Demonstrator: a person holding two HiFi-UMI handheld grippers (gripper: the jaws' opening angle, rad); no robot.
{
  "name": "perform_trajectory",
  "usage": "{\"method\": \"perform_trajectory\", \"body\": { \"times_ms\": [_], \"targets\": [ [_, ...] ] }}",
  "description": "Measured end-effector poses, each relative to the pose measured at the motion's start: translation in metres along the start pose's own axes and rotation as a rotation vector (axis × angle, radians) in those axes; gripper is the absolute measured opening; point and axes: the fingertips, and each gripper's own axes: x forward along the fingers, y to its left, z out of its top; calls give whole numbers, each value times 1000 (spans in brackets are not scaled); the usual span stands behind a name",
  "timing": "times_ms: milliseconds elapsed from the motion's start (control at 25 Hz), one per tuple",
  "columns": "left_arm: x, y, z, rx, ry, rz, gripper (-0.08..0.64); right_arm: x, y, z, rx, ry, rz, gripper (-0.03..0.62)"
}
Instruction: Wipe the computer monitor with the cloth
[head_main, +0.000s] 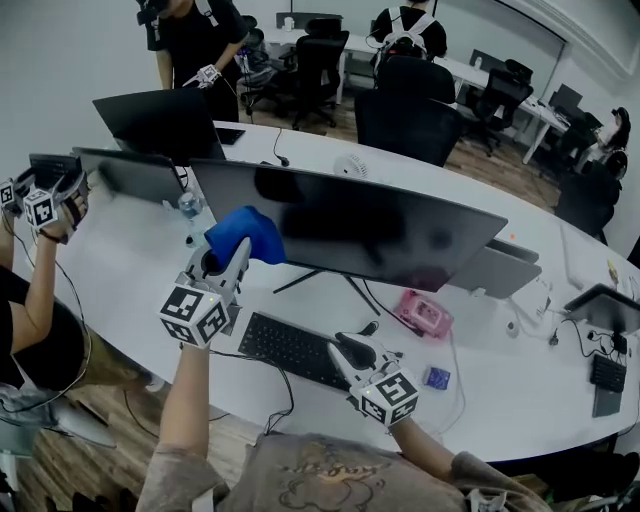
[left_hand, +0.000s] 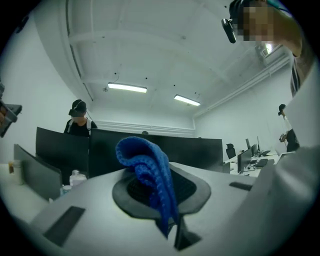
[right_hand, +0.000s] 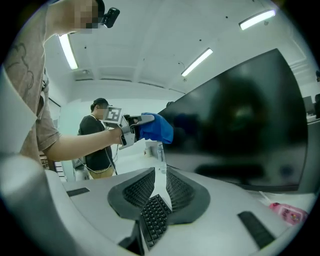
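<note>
The wide black monitor stands on the white table, its dark screen facing me. My left gripper is raised at the screen's lower left corner and shut on a blue knitted cloth. The bunched cloth touches or nearly touches the screen there. In the left gripper view the cloth rises folded out of the gripper. My right gripper hovers low over the black keyboard, jaws shut and empty. The right gripper view shows that gripper, the monitor and the cloth.
A pink object and a small blue item lie right of the keyboard. A water bottle, a tablet and a laptop stand at the monitor's left. Another person's gripper is at the far left. Cables run under the monitor.
</note>
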Motion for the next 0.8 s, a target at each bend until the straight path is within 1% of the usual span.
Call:
{"method": "perform_trajectory", "body": {
  "times_ms": [160,360,680,800],
  "targets": [
    [-24,44,-26,-24,34,60,49,32,15,0,-1,16,32,67],
    [-43,85,-56,-48,76,107,49,66,23,-5,4,38,46,67],
    [-53,129,-98,-86,139,135,49,111,25,-7,22,47,43,67],
    [-49,141,-122,-106,178,139,49,121,22,-11,30,60,35,67]
  ]
}}
